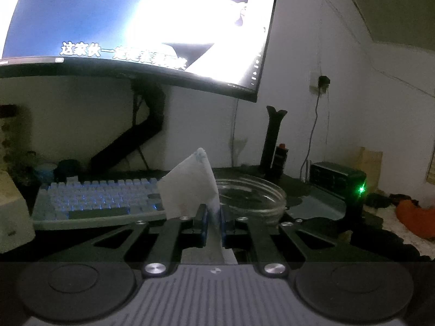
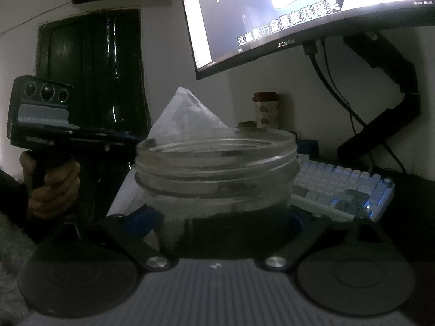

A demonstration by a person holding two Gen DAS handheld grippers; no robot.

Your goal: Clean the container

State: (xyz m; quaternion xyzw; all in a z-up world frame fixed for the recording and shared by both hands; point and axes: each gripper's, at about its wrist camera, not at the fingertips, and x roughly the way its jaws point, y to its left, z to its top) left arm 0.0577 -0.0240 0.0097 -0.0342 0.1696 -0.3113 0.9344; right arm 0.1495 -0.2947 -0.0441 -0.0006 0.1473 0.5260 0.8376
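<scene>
Left wrist: left tongs (image 1: 211, 224) clamped on a folded tissue (image 1: 190, 187), upright, ready to wipe; glass jar (image 1: 251, 197) just right, on the table.
Right wrist: right tongs (image 2: 225, 217) straddle the jar (image 2: 216, 168) to steady it; pad contact hidden, can't tell.

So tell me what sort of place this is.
Most likely a home computer desk: a large monitor on an arm, a backlit keyboard beneath it, and a wall socket with a plugged-in cable.
</scene>
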